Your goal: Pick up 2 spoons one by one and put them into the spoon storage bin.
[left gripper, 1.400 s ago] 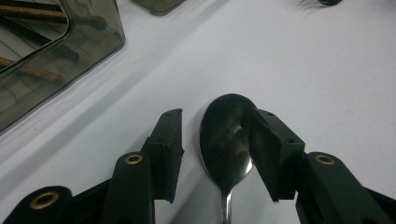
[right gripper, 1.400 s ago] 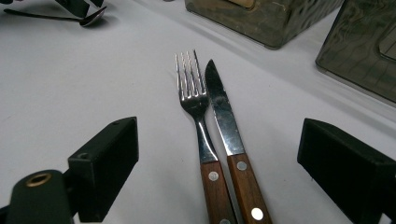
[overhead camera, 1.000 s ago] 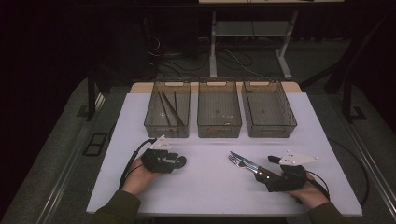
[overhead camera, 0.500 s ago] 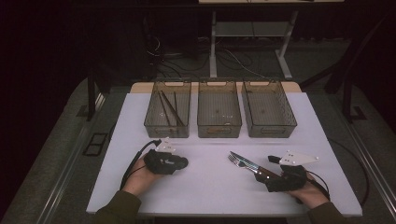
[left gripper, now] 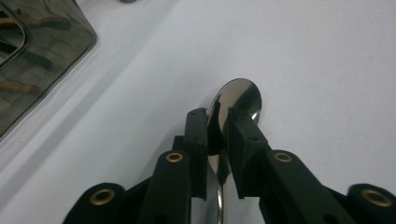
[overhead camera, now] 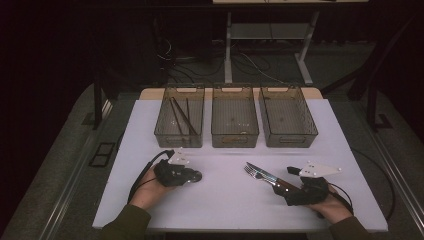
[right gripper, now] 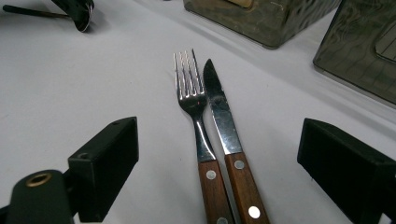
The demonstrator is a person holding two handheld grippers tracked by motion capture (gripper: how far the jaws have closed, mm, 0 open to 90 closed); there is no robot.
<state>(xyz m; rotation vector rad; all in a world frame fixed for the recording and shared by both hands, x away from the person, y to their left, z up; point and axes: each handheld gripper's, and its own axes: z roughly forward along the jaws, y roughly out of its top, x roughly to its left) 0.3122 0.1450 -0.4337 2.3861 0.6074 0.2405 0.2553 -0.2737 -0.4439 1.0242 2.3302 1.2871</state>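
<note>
Left gripper (left gripper: 218, 135): jaws have just been closing, now clamped on a spoon (left gripper: 236, 100) at the neck. Spoon lies on the white table (overhead camera: 225, 200), bowl pointing away from the gripper, handle running back between the jaws.

Right gripper (right gripper: 219, 163): jaws wide apart, straddling fork (right gripper: 194, 109) and knife (right gripper: 222, 119), side by side, tips pointing away.

Three bins behind. Left bin (overhead camera: 179, 137) holds chopsticks (overhead camera: 182, 116); middle bin (overhead camera: 235, 137) and right bin (overhead camera: 292, 137) contents unclear.
</note>
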